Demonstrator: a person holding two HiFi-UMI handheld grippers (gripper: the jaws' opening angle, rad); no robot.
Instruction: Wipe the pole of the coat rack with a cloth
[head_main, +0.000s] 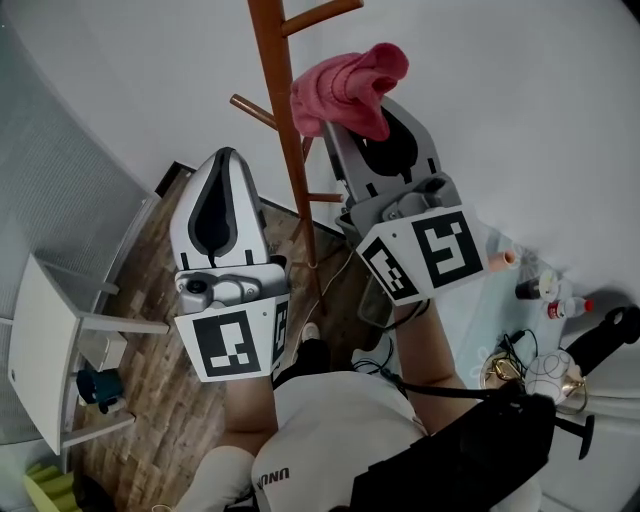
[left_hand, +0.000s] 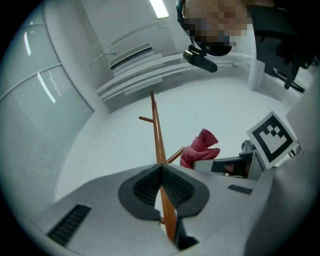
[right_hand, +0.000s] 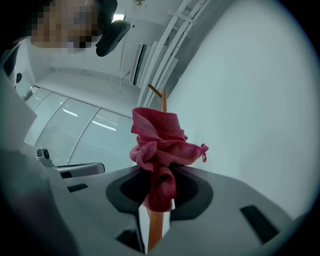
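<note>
Meanwhile the right gripper (right_hand: 159, 186) clenched a crumpled pink cloth (right_hand: 160, 147) against the brown wooden coat-rack pole (head_main: 289, 150); the left gripper (left_hand: 161, 168), jaws pressed together, gripped nothing.

The brown pole (head_main: 291, 150) of the coat rack runs from the top edge down toward the wooden floor (head_main: 150, 290), with short pegs (head_main: 252, 108) sticking out on both sides. Just right of it, the right gripper (head_main: 360, 128) carries a bunched pink cloth (head_main: 345, 85) at its tip, the cloth's left edge up against the pole. The left gripper (head_main: 227, 158) stands left of the pole and apart from it; a white table (head_main: 40, 350) sits at the left and small bottles (head_main: 548, 296) at the right.
</note>
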